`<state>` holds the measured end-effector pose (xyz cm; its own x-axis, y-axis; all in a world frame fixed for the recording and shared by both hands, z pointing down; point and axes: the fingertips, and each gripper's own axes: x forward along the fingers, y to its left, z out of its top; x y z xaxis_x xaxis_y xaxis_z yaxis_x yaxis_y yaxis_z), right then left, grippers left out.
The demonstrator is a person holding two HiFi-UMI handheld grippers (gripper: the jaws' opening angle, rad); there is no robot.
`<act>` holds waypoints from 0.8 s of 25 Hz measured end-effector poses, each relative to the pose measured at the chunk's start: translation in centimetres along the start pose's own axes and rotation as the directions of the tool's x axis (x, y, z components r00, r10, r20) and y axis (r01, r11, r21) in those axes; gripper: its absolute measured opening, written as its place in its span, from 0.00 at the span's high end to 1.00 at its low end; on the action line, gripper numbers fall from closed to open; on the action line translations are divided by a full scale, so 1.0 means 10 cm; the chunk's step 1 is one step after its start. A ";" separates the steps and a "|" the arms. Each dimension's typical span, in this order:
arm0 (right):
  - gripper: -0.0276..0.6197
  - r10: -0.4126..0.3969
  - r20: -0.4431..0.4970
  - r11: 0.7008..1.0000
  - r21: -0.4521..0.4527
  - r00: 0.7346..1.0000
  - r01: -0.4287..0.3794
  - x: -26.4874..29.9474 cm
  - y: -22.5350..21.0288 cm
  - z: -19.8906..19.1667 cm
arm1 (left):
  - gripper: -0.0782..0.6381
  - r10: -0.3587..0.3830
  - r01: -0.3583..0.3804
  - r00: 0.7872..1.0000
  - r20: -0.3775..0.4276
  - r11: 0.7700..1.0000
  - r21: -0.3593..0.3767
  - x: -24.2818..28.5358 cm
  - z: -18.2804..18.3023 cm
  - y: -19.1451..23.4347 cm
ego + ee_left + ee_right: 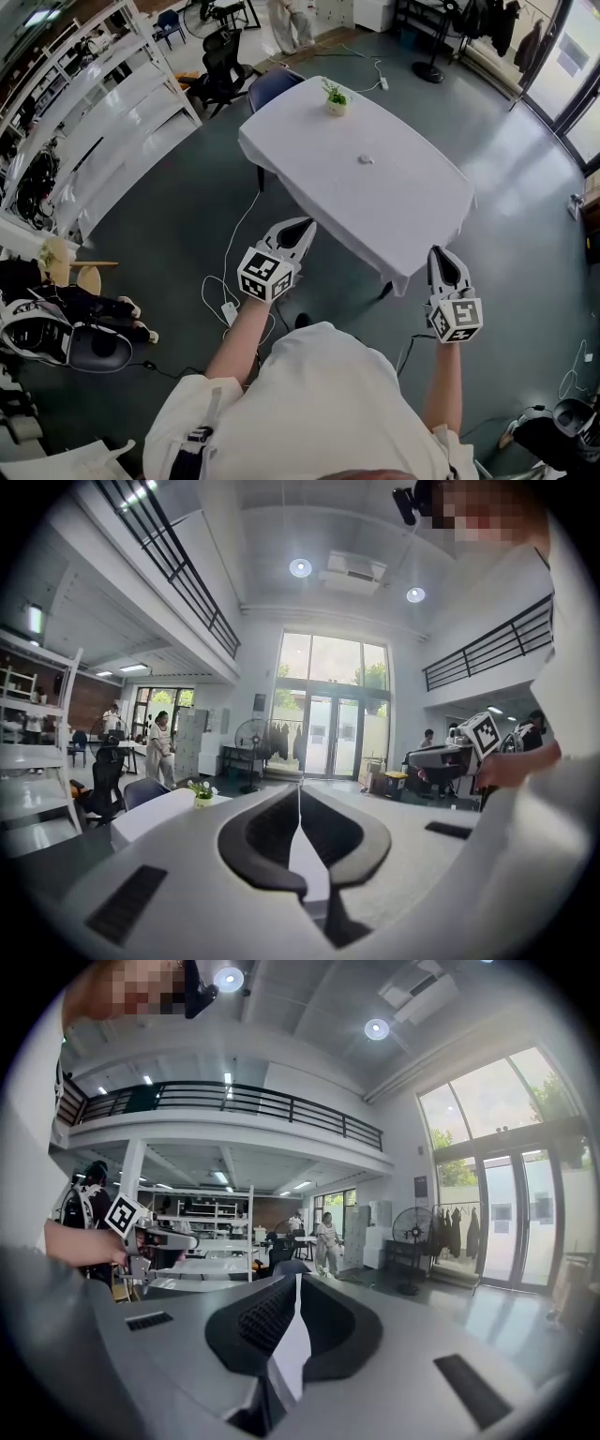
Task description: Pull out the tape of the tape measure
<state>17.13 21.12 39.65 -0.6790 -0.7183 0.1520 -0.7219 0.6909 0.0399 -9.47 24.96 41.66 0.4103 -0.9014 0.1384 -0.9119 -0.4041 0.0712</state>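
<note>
Head view: left gripper point(302, 225) and right gripper point(439, 253) are held short of the table point(422, 220). A small round item, likely the tape measure point(366, 159), lies well beyond both tips. Left gripper view: jaws pressed together, nothing between. Right gripper view: likewise closed, empty. Jaws are best opened before the case is reached.

The white table point(403, 211) ahead of me is nearly bare, open to reach across. Only a small round object point(366, 159) mid-table and a potted plant point(336, 97) at its far end interrupt it.
</note>
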 end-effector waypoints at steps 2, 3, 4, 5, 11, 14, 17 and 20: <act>0.90 -0.001 -0.006 1.000 -0.003 1.000 0.001 0.01 0.01 0.00 | 0.88 -0.008 0.008 1.000 0.002 1.000 0.001 0.01 0.01 0.00; 0.90 -0.001 -0.010 1.000 -0.004 1.000 0.001 0.01 0.02 -0.01 | 0.88 -0.012 0.012 1.000 0.003 1.000 0.001 0.01 0.02 0.01; 0.90 0.001 -0.014 1.000 -0.005 1.000 -0.001 0.02 0.03 -0.01 | 0.87 -0.015 0.015 1.000 0.004 1.000 0.000 0.02 0.02 0.02; 0.90 0.005 -0.020 1.000 -0.004 1.000 -0.005 0.03 0.05 -0.02 | 0.87 -0.018 0.018 1.000 0.003 1.000 0.000 0.02 0.02 0.03; 0.90 0.019 -0.047 1.000 0.008 0.999 -0.019 0.15 0.17 -0.07 | 0.80 -0.031 0.030 1.000 -0.007 0.999 -0.009 0.02 -0.01 0.17; 0.89 0.019 -0.052 1.000 0.014 0.998 -0.018 0.17 0.21 -0.07 | 0.76 -0.039 0.038 0.999 -0.006 0.999 -0.013 0.00 -0.02 0.19; 0.89 0.017 -0.060 1.000 0.013 0.998 -0.016 0.19 0.26 -0.09 | 0.70 -0.043 0.043 0.999 -0.008 0.999 -0.017 -0.02 -0.03 0.24; 0.89 0.013 -0.064 1.000 0.016 0.998 -0.012 0.22 0.31 -0.11 | 0.66 -0.053 0.053 0.999 -0.010 0.998 -0.023 -0.03 -0.08 0.29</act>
<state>13.52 21.73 41.24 -0.6784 -0.7025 0.2151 -0.7157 0.6980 0.0226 -12.21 24.21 42.59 0.4585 -0.8768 0.1447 -0.8884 -0.4479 0.1010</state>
